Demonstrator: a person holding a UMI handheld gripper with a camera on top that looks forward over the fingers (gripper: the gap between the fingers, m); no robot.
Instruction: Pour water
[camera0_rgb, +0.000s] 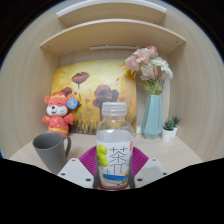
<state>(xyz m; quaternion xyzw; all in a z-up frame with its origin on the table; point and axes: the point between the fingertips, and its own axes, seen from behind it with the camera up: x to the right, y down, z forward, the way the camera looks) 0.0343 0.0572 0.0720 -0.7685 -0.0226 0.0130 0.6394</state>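
A clear plastic bottle (113, 142) with a white cap and a green-and-white tea label stands upright between my fingers. Both magenta pads (91, 158) press against its sides, so my gripper (113, 165) is shut on the bottle. A dark grey mug (49, 152) with its handle toward the bottle stands on the light tabletop (180, 152) to the left, just beyond my left finger. The bottle's base is hidden below my fingers.
An orange fox plush (58, 113) sits behind the mug. A painting of flowers (95, 85) leans on the back wall. A light blue vase (152, 112) with pink flowers and a small potted plant (171, 126) stand at the right. A shelf runs overhead.
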